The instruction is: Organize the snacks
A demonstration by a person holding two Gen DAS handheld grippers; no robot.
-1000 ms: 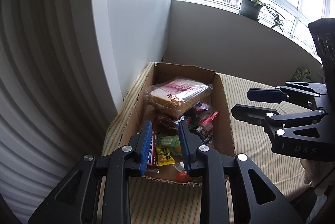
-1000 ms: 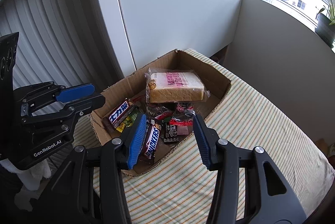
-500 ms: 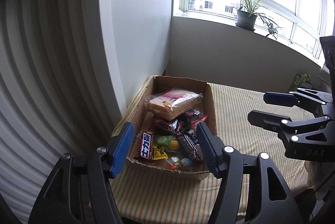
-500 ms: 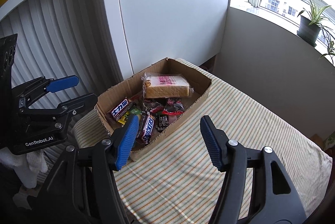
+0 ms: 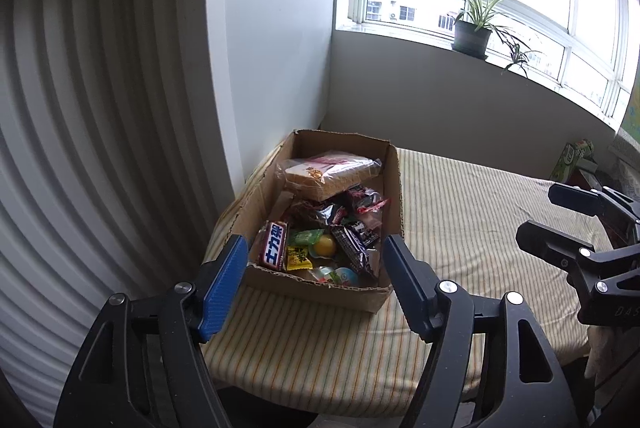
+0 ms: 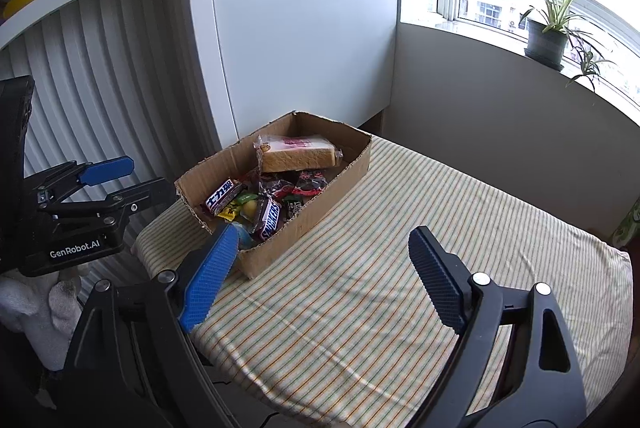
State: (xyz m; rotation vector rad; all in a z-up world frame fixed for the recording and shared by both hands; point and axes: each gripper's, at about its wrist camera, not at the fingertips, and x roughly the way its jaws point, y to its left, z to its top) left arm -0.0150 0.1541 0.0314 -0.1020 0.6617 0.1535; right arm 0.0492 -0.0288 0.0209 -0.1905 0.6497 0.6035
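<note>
A cardboard box (image 5: pixel 394 184) (image 6: pixel 344 174) stands on the striped table by the white wall. It holds a bagged bread loaf (image 5: pixel 328 172) (image 6: pixel 296 154), a Snickers bar (image 6: pixel 267 218), a bar with Chinese lettering (image 5: pixel 275 246) (image 6: pixel 220 197), and several small sweets. My left gripper (image 5: pixel 314 276) is open and empty, just short of the box's near end. My right gripper (image 6: pixel 320 268) is open and empty, above the cloth to the right of the box.
The striped tablecloth (image 6: pixel 420 248) covers the table right of the box. A white cabinet panel (image 6: pixel 304 40) and a ribbed shutter (image 5: pixel 80 148) stand behind and left. A potted plant (image 5: pixel 472 32) sits on the windowsill. A green carton (image 5: pixel 572 156) lies at the far right.
Both grippers have pulled back and up from the box and opened wider. The left jaws, narrow over the snacks a second ago, now stand wide apart.
</note>
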